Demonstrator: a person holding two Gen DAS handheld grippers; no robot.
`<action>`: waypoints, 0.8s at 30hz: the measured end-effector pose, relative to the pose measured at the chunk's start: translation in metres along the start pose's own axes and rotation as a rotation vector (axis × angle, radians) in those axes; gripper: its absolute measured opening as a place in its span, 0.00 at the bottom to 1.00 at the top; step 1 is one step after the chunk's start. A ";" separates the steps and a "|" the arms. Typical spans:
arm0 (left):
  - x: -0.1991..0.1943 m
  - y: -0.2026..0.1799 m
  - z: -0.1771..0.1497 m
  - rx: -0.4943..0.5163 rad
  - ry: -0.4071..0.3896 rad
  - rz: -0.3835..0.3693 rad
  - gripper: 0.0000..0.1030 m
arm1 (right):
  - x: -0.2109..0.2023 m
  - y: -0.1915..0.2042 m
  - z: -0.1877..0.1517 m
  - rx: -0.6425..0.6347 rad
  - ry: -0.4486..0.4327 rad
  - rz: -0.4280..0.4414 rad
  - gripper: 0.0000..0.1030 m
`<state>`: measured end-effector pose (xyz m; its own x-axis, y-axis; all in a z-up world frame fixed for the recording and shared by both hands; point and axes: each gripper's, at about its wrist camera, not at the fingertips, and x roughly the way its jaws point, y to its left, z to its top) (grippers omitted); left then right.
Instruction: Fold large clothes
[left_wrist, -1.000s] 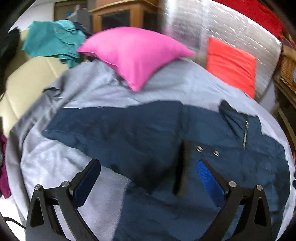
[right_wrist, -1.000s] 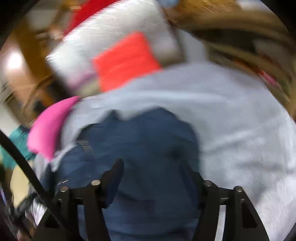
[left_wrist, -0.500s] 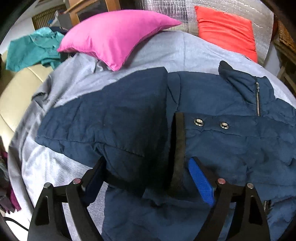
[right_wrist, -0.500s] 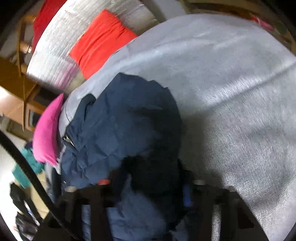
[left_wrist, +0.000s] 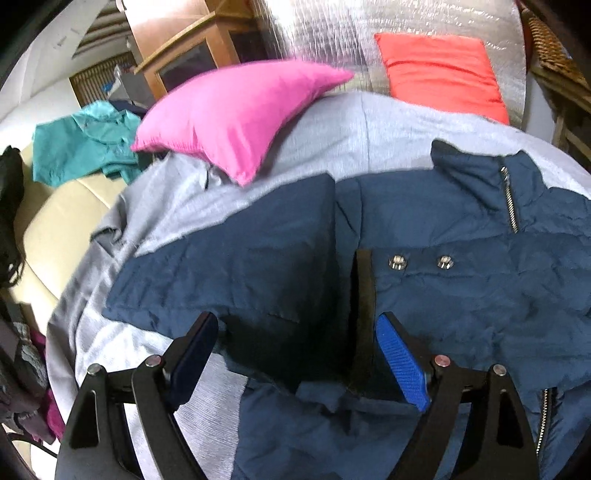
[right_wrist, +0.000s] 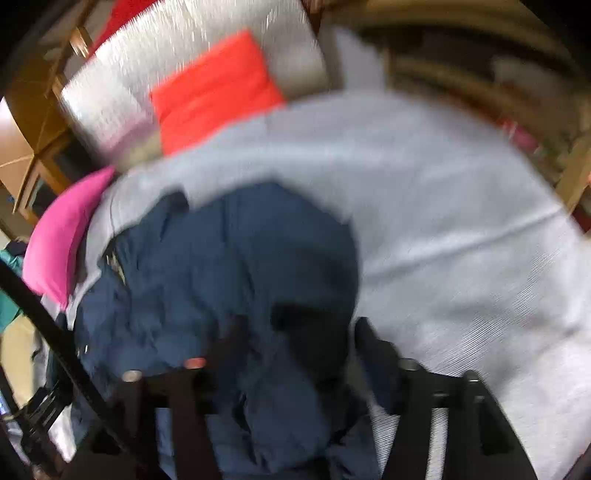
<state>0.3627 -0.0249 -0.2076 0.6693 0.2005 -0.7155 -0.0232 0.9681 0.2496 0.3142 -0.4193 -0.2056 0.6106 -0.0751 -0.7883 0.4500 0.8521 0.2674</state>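
Observation:
A navy padded jacket (left_wrist: 461, 254) lies spread on the grey bed cover (left_wrist: 351, 133), collar and zip at the right, one sleeve (left_wrist: 240, 266) folded across to the left. My left gripper (left_wrist: 295, 350) is open just above the jacket, its blue pads either side of a dark cuff band (left_wrist: 364, 314). In the right wrist view the picture is blurred; the jacket (right_wrist: 240, 277) lies bunched in front of my right gripper (right_wrist: 295, 354), which is open with dark fabric between its fingers.
A pink pillow (left_wrist: 236, 110) and an orange-red pillow (left_wrist: 439, 70) lie at the head of the bed against a silver padded board (left_wrist: 332, 33). A teal garment (left_wrist: 81, 144) lies on a cream seat (left_wrist: 48, 229) at the left. Wooden furniture stands behind.
My left gripper has pulled back and risen slightly, still open over the cuff. My right gripper has lifted and swung, and its view has gone blurred.

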 end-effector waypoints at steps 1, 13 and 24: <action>-0.004 0.001 0.000 0.002 -0.017 -0.002 0.86 | -0.013 0.001 0.002 -0.005 -0.069 -0.032 0.65; -0.039 0.013 0.000 -0.020 -0.141 -0.052 0.86 | -0.024 0.063 -0.020 -0.195 -0.125 0.162 0.47; -0.040 0.024 -0.014 -0.024 -0.082 -0.094 0.86 | 0.036 0.116 -0.061 -0.286 0.121 0.163 0.47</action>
<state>0.3253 -0.0072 -0.1823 0.7278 0.0968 -0.6789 0.0252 0.9855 0.1675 0.3490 -0.2919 -0.2369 0.5703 0.1213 -0.8125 0.1414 0.9598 0.2425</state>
